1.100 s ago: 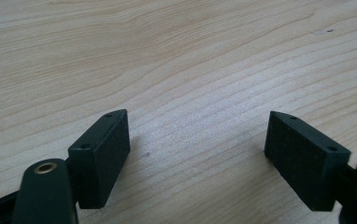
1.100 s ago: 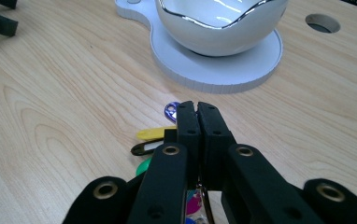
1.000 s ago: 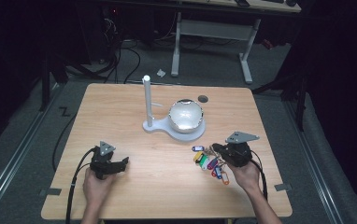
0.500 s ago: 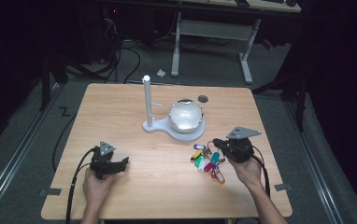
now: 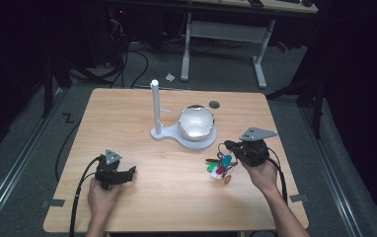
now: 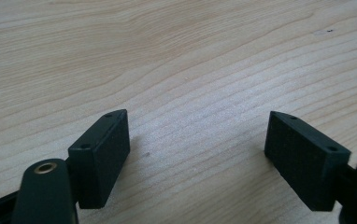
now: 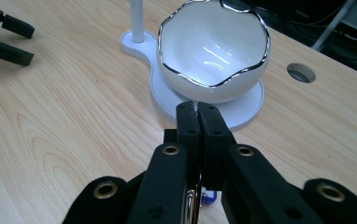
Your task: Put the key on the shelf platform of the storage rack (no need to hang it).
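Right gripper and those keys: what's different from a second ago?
The right gripper, shut on the bunch of keys, has lifted slightly, so the coloured tags hang lower beneath it instead of bunched beside it. The left gripper, open on the table, and the white bowl on its stand stayed put.

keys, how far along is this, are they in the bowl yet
Done: the right gripper has its jaws shut on the ring of the bunch of keys, and the coloured tags hang below it. In hand: the bunch is held over the table, short of the white bowl. Left: probably carrying it to the bowl, which looks empty, and letting go. The left gripper rests open, apart.
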Action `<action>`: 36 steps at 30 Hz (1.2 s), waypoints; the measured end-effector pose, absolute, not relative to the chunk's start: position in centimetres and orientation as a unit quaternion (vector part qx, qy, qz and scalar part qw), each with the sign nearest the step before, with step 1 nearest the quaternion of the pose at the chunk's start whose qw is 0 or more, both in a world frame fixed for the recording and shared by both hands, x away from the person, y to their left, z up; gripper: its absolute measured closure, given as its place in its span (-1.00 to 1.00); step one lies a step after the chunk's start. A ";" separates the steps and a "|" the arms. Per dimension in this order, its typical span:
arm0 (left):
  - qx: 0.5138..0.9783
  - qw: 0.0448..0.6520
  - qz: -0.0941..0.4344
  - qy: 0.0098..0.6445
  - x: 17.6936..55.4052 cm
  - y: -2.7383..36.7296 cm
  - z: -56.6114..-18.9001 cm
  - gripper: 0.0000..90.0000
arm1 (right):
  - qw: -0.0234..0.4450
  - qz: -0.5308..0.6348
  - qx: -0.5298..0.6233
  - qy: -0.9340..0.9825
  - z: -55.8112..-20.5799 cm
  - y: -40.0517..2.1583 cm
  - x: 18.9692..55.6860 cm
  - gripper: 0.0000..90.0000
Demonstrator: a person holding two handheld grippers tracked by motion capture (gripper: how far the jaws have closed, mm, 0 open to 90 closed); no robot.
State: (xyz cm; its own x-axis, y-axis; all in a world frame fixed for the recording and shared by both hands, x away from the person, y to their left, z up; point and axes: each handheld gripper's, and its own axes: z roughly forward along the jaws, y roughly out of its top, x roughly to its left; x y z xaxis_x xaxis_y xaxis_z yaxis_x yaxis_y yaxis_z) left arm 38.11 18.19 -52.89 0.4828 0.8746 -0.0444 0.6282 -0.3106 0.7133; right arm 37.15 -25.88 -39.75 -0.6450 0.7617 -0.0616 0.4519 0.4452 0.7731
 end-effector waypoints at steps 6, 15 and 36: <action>0.789 0.344 0.179 0.476 38.1 18.2 -52.9 -0.49 | 0.205 0.381 0.365 0.824 -38.7 -25.8 37.5 0.98; 0.789 0.344 0.179 0.476 38.1 18.2 -52.9 -0.49 | 0.206 0.384 0.359 0.825 -37.5 -25.8 38.0 0.98; 0.790 0.344 0.179 0.476 38.1 18.2 -52.9 -0.49 | 0.210 0.408 0.346 0.818 -33.8 -25.6 39.4 0.98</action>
